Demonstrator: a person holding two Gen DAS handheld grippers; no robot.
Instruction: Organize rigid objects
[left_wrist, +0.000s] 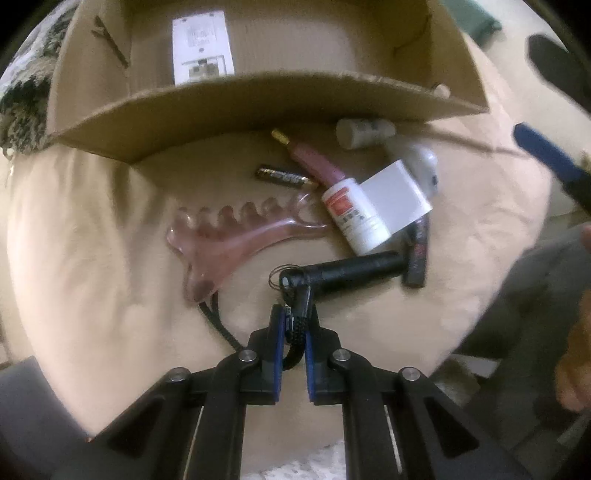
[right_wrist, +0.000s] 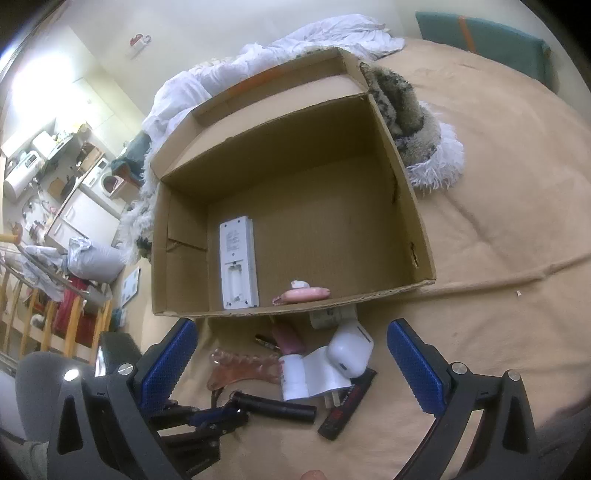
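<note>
Black braided cord (left_wrist: 295, 326) being clamped by left gripper (left_wrist: 294, 314)
Right gripper (right_wrist: 291, 363) jaws being held apart; cord's far end being hidden under pink translucent comb (left_wrist: 236, 230).

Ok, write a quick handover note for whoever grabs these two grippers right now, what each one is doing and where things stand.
Left gripper: shut on the black flashlight's lanyard; the flashlight lies on the tan bedcover.
Right gripper: open, holding nothing, hovering above the pile.
Done: white remote and a pink item are in the cardboard box.
Left: flashlight, pink comb, battery, white bottle, white charger, earbud case and the rest of the pile, all in front of the box.
</note>
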